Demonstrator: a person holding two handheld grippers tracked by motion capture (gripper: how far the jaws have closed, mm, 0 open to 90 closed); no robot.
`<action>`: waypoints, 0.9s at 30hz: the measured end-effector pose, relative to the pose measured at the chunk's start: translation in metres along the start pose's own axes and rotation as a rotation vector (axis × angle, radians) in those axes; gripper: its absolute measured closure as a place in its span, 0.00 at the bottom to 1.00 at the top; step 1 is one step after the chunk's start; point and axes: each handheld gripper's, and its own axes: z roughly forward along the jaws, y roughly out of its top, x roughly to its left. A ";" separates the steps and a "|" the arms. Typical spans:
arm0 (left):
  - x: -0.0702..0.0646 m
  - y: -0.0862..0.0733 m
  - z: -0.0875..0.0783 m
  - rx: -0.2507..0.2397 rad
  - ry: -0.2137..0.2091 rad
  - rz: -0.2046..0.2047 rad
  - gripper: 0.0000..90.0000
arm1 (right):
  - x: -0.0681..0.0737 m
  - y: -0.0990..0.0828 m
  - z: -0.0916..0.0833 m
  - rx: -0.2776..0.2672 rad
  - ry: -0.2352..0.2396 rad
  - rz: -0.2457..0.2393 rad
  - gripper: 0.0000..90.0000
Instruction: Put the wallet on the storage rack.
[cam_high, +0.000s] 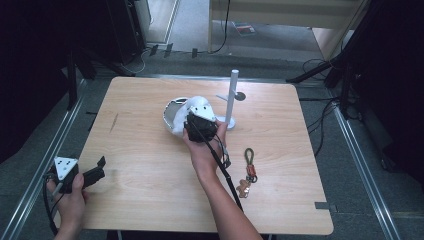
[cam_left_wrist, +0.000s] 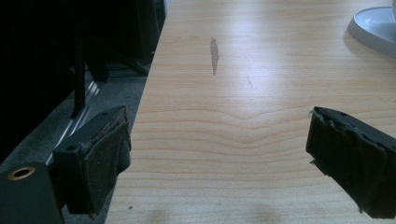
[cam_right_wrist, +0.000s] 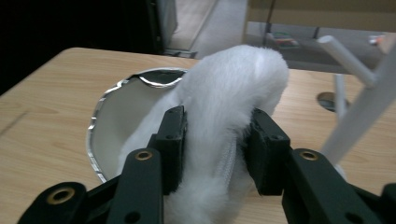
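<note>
Two grippers: right gripper (cam_right_wrist: 215, 149) pinching white fluffy piece (cam_right_wrist: 233, 93) at bowl's (cam_high: 171, 114) 3 o'clock; left gripper (cam_left_wrist: 219, 154) spread, idle. Next, probably lifting gently toward stand (cam_high: 231, 97).

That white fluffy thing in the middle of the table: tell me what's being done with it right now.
A person works two hand-held grippers at a wooden table. The right gripper has the white fluffy piece between its jaws, pads against its sides, beside a shiny-rimmed white dish and a white stand. The left gripper rests open near the table's left edge, holding nothing. A keychain lies untouched to the right.
</note>
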 end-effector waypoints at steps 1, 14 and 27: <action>0.000 0.000 0.000 0.000 0.000 -0.001 0.08 | 0.001 -0.001 0.001 -0.005 0.012 -0.010 0.68; 0.000 0.000 0.000 0.005 0.001 0.003 0.08 | 0.015 -0.007 0.013 -0.059 -0.150 -0.103 0.84; 0.000 0.000 0.000 0.008 -0.002 0.004 0.08 | 0.018 -0.019 0.028 -0.009 -0.080 -0.167 0.80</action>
